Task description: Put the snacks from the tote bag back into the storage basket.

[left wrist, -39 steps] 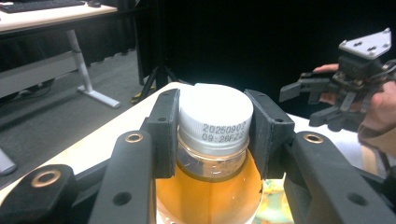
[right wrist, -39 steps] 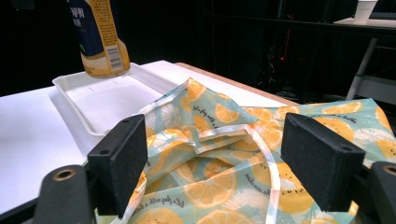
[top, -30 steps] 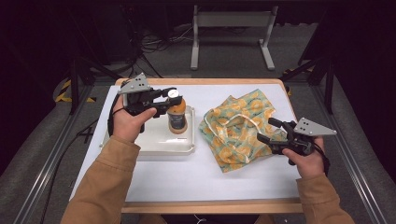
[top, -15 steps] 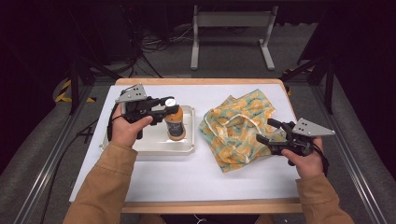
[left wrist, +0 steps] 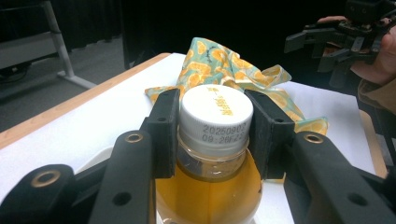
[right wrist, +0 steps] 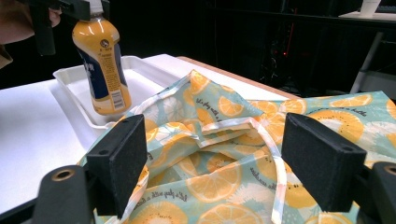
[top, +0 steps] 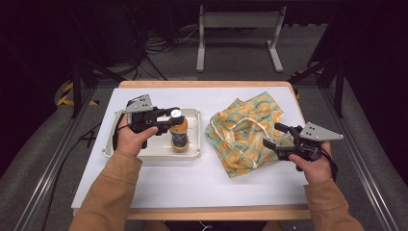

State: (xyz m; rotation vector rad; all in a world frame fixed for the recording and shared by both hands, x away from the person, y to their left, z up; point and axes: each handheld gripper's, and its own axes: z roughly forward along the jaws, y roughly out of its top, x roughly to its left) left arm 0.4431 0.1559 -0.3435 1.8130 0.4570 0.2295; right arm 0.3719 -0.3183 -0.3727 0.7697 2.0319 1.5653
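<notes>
A bottle of orange drink (top: 179, 136) with a white cap (left wrist: 216, 117) stands upright in a white tray (top: 155, 149) at the table's left. My left gripper (top: 174, 118) is shut on the bottle's neck just under the cap, its pads (left wrist: 164, 133) pressing on both sides. The bottle (right wrist: 102, 65) leans slightly in the right gripper view, its base low in the tray (right wrist: 70, 93). A cloth bag printed with orange slices (top: 243, 132) lies crumpled at the right. My right gripper (top: 273, 136) hovers open over the bag's near right edge, with the fabric (right wrist: 219, 154) beyond its pads.
The white table top (top: 192, 180) has free room in front of the tray and the bag. A metal stand (top: 238, 29) and cables lie on the floor behind the table. Dark floor surrounds the table on both sides.
My left gripper has come down and toward me with the bottle, lowering it into the tray. The right gripper and the bag have stayed put.
</notes>
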